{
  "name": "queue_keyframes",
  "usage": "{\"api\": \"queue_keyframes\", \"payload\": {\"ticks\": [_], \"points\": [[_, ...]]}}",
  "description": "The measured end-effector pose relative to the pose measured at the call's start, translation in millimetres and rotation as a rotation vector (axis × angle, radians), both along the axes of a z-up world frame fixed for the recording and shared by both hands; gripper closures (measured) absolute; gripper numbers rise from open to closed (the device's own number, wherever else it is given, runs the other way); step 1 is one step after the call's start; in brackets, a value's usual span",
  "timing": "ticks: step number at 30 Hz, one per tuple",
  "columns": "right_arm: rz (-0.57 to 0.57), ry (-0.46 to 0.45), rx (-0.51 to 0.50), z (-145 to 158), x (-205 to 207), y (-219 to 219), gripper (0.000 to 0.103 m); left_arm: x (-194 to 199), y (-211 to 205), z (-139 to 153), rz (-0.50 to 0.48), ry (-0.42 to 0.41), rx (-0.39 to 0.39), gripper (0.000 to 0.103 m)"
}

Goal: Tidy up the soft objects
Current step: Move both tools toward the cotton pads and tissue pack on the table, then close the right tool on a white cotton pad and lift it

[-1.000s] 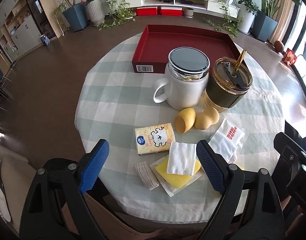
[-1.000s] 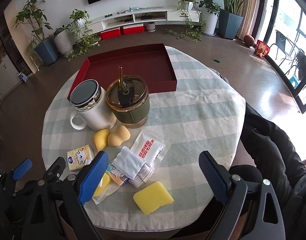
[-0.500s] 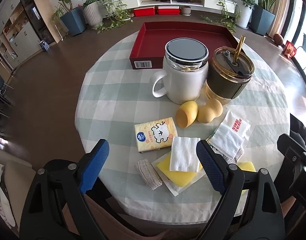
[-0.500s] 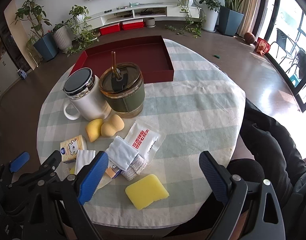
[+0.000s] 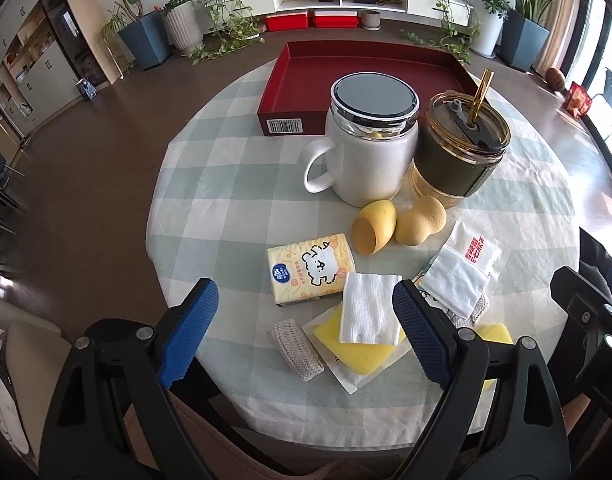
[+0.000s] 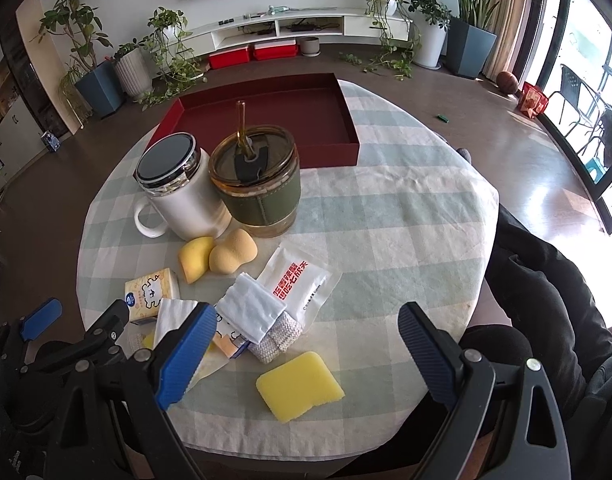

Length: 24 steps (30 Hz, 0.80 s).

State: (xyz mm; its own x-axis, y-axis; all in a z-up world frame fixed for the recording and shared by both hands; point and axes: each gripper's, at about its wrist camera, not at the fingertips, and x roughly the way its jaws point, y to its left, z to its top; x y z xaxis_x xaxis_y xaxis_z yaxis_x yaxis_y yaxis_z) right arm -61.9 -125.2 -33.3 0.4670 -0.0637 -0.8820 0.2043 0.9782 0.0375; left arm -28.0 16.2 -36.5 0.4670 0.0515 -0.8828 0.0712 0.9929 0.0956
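Soft things lie at the near edge of the round table: a tissue pack (image 5: 310,268), a white folded cloth (image 5: 370,307) on a wrapped yellow sponge (image 5: 358,350), a grey knit roll (image 5: 295,348), two yellow makeup sponges (image 5: 420,220), a white cloth (image 6: 251,306), a sachet with red print (image 6: 299,286) and a bare yellow sponge (image 6: 299,386). My left gripper (image 5: 306,336) is open and empty above the cloth and knit roll. My right gripper (image 6: 306,356) is open and empty above the bare sponge.
A red tray (image 5: 306,80) stands empty at the far side. A white lidded mug (image 5: 366,148) and a green-sleeved glass cup with a straw (image 5: 458,152) stand mid-table. A person's dark-clothed legs (image 6: 546,300) are at the right table edge.
Both grippers have moved a little forward over the table, so the objects look closer. Both stay open. Nothing on the table has moved.
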Motion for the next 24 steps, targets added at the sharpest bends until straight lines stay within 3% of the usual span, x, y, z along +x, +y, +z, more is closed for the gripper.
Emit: {"api": "queue_keyframes", "payload": {"ticks": [5, 11, 16, 24], "points": [[0.025, 0.014, 0.006, -12.3, 1.1, -5.5, 0.009, 1.8, 3.4, -14.2, -0.039, 0.002, -0.01, 0.014], [0.132, 0.039, 0.018, -41.1, 4.2, -5.1, 0.009, 6.4, 11.5, -42.5, -0.089, 0.085, -0.118, 0.014], [0.191, 0.072, 0.081, -68.9, 18.9, -3.7, 0.01, 7.1, -1.2, -55.5, -0.134, 0.112, -0.095, 0.014], [0.3, 0.137, 0.023, -96.2, 46.6, 7.8, 0.02, 12.5, -16.3, -71.5, -0.204, 0.142, -0.075, 0.016]]}}
